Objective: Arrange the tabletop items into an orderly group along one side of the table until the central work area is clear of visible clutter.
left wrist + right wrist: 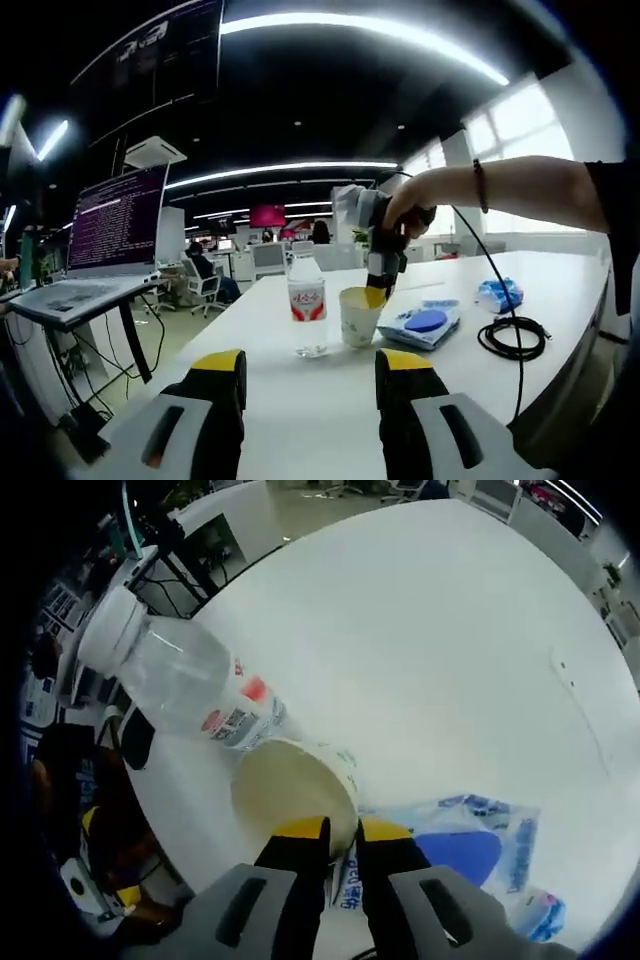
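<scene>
Now right gripper (342,832) clamped on paper cup (292,788) rim beside water bottle (190,680); left gripper (312,372) jaws apart, low over white table (470,385).

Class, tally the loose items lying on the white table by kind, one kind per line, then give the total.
Bottle: 1
Paper cup: 1
Wipes packs: 2, a larger one and a smaller one
Coiled black cable: 1
Total: 5

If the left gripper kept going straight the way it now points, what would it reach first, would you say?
Probably the paper cup, which stands roughly ahead of the left gripper, with the bottle just left of that line; depth is hard to judge.
</scene>
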Demonstrator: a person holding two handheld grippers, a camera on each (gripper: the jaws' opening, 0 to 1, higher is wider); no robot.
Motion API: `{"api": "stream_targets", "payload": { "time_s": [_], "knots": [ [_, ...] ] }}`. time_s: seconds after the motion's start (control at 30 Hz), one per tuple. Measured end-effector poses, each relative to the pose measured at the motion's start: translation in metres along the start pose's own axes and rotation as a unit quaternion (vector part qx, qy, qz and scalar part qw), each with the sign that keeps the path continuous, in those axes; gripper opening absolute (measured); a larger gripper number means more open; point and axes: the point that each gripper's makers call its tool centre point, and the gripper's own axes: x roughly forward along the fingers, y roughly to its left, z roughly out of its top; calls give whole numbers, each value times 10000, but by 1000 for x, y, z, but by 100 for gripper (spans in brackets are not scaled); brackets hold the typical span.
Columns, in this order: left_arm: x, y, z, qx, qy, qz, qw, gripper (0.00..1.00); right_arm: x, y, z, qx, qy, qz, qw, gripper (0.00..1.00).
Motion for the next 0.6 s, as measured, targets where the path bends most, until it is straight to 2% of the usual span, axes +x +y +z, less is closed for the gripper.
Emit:
{"api": "stream_targets", "payload": {
  "time_s": [0.13, 0.17, 0.23, 0.3, 0.33, 0.4, 0.5, 0.6],
  "knots": [
    [1, -1, -2, -17, 30, -11, 10000, 51, 0, 4, -4, 319, -39, 194, 9993, 10],
    [1, -1, -1, -25, 9, -10, 10000, 51, 1, 7, -2, 627, -147, 253, 9976, 10],
    [1, -3, 5, -37, -164, -1, 9999, 51, 0, 9, -6, 798, -76, 416, 9959, 10],
    [-1, -5, 10, -16, -311, -35, 9995, 51, 1, 13, -8, 1148, -101, 663, 9911, 9],
    [-1, -6, 11, -14, -324, -44, 9995, 51, 2, 18, -9, 1261, -120, 907, 9878, 9],
    [0, -7, 13, 29, -349, -60, 9994, 51, 1, 25, -10, 1347, -178, 1234, 9830, 10],
    [3, -8, 11, 63, -292, -56, 9995, 51, 1, 18, -12, 1339, -288, 1163, 9837, 21],
    [4, -10, 9, 69, -268, -81, 9996, 51, 0, 8, -13, 1145, -418, 914, 9883, 22]
  ]
}}
